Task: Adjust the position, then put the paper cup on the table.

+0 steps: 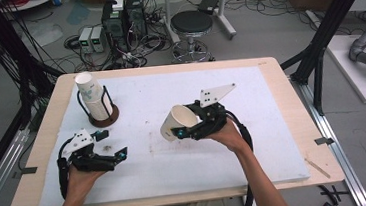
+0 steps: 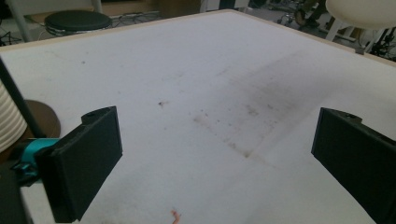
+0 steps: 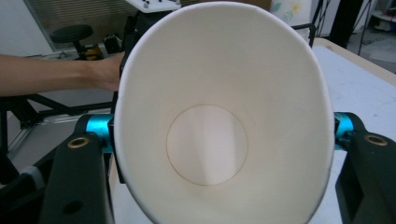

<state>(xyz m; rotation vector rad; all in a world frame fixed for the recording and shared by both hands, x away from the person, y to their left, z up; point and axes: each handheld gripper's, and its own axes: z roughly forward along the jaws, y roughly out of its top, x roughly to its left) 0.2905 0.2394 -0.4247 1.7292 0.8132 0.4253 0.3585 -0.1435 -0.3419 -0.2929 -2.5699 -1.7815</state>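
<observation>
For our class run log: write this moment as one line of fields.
right tongs: shut on paper cup, held above table | left tongs: open, empty | cup stack: in holder, far left

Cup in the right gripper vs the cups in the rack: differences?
The held cup is single, tipped on its side, clamped off the table between the right gripper jaws. The stacked cups are nested, leaning in the wire rack, untouched, with a green print showing; the held one looks plain. Both are white paper.
</observation>
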